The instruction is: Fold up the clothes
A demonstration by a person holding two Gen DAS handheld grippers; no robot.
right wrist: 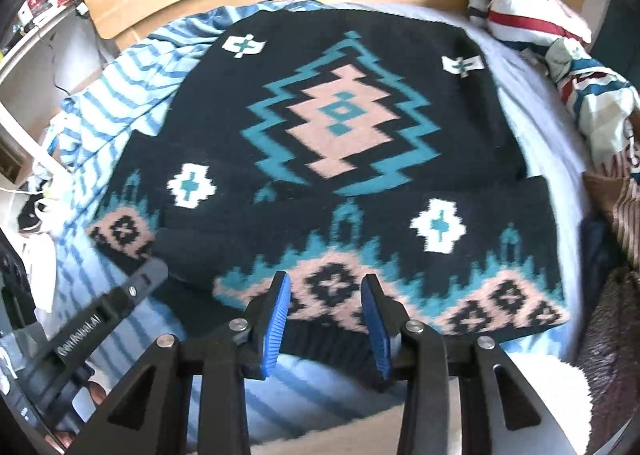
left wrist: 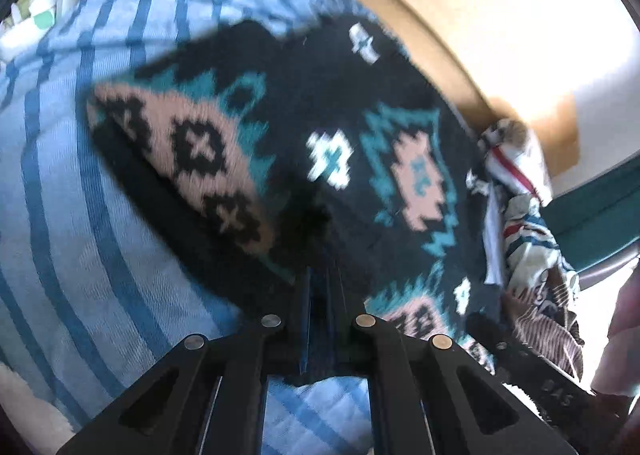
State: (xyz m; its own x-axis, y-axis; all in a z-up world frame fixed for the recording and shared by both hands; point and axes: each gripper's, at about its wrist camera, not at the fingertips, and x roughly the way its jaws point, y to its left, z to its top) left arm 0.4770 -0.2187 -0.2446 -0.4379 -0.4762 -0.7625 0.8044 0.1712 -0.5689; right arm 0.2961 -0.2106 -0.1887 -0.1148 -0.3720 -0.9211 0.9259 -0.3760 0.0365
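Garment: black knitted sweater (right wrist: pixel 340 127) with teal and pink pattern, spread on blue-striped bedspread (left wrist: pixel 80 215).
Left hand-held gripper (left wrist: pixel 320 255): clamped on sweater's fold.
Right hand-held gripper (right wrist: pixel 325 307): partly open, empty, above hem.

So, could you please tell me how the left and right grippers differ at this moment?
The left gripper is shut on the black patterned knit sweater, its fingers together; the right gripper stands open above the sweater's hem, its blue ribbed fingers apart and holding nothing. Both are black and point down at the bed.
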